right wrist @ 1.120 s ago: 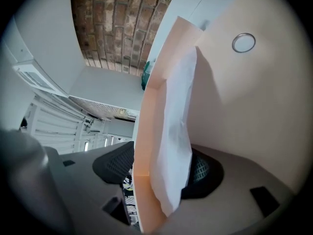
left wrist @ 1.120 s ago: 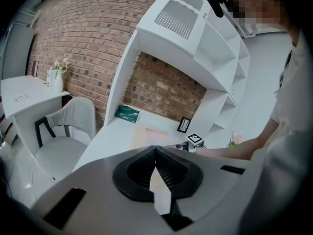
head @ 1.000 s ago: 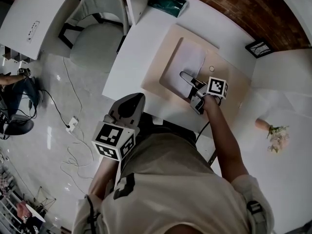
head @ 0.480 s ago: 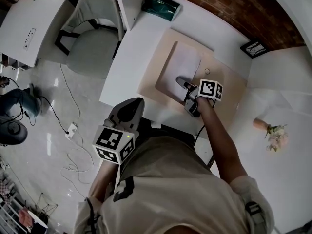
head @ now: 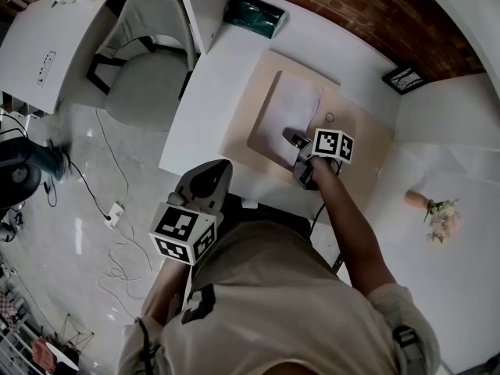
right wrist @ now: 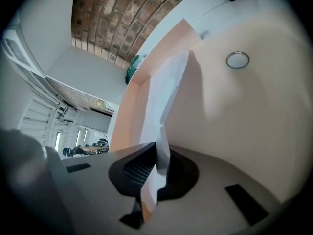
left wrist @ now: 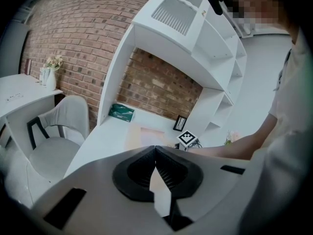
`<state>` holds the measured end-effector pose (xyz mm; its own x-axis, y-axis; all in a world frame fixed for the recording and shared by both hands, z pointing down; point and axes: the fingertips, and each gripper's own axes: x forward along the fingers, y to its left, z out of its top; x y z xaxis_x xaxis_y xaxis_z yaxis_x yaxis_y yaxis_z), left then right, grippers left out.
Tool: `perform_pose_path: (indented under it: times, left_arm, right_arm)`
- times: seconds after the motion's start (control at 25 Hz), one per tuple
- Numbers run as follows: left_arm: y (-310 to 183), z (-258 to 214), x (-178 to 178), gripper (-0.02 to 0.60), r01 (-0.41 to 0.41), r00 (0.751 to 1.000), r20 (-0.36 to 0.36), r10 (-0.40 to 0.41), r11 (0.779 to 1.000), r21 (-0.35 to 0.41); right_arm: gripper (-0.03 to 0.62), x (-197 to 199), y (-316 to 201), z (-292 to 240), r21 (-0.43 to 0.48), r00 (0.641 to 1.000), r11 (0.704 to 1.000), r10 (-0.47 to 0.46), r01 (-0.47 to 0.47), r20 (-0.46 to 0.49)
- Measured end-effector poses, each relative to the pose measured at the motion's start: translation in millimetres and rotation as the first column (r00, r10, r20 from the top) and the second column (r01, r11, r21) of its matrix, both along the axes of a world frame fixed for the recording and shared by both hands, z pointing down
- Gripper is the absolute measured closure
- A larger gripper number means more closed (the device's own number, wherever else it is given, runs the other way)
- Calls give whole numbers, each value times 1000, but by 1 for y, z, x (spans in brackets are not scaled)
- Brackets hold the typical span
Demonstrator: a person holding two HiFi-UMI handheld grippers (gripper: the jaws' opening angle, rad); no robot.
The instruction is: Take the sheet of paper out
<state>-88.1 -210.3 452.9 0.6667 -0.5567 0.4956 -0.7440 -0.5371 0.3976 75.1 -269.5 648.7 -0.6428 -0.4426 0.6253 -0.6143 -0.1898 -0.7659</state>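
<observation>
Over the beige desk mat (head: 366, 130), right tool (head: 291, 137) pinches the paper sheet (head: 293, 104).

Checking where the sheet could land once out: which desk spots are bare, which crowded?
Bare: the white desk strip left of the mat, nearer than the green box; also the mat's right part, from the ring toward the frame. Crowded: mid-mat, where the right gripper is shut on the sheet.

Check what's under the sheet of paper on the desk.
A beige pad shows around the sheet of paper, so the sheet lies on it. The right gripper is shut on the sheet's near edge, which curls up. Anything beneath the rest is covered.
</observation>
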Motion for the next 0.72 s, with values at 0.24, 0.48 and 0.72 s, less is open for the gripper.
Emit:
perform_pose_path:
  times: [0.24, 0.48, 0.72]
  left_arm:
    - [-2, -5, -1, 565, 0, 1000, -12, 0, 1000, 19]
    - [-2, -11, -11, 565, 9, 1000, -26, -8, 999, 39]
    - [8, -7, -25, 565, 8, 999, -33, -7, 999, 36]
  right_arm:
    - [566, 0, 1, 1, -2, 1000, 1000, -3, 3, 9]
    - [566, 0, 1, 1, -1, 1000, 1000, -7, 7, -6]
    - [568, 0, 0, 0, 7, 1000, 1000, -3, 3, -11]
